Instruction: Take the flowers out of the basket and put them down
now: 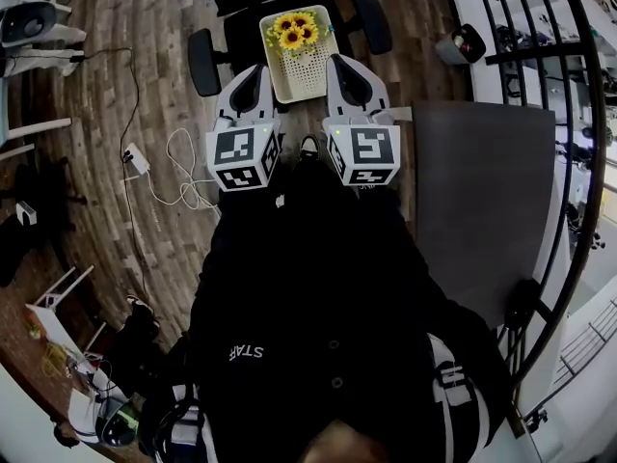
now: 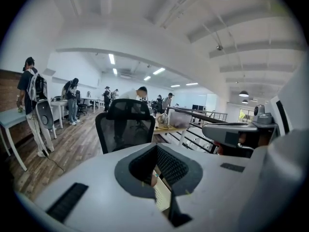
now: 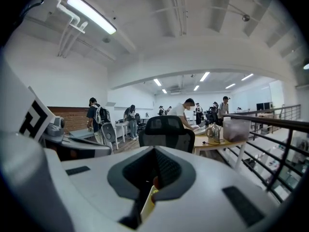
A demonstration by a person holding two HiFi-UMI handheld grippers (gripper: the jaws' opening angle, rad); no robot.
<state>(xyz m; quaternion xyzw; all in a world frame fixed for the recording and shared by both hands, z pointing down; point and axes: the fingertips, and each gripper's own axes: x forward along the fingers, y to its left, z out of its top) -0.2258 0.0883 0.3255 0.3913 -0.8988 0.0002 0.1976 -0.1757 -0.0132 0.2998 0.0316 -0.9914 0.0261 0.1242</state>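
A cream perforated basket [image 1: 307, 73] stands on the seat of a black office chair [image 1: 203, 62], with yellow sunflowers [image 1: 296, 30] in its far end. In the head view my left gripper [image 1: 253, 73] lies just left of the basket and my right gripper [image 1: 344, 66] just right of it. Both point forward, level with each other. Both are shut with nothing between the pads. Under the closed jaws a sliver of the basket [image 2: 161, 195] shows in the left gripper view, and of the basket [image 3: 148, 203] in the right gripper view. The flowers are hidden in both gripper views.
The chair's backrest [image 2: 125, 124] rises straight ahead of both grippers. A white cable and power strip [image 1: 136, 158] lie on the wooden floor to the left. A grey tabletop [image 1: 482, 201] and a black railing [image 1: 571, 162] stand to the right. People [image 2: 31, 93] stand at desks far off.
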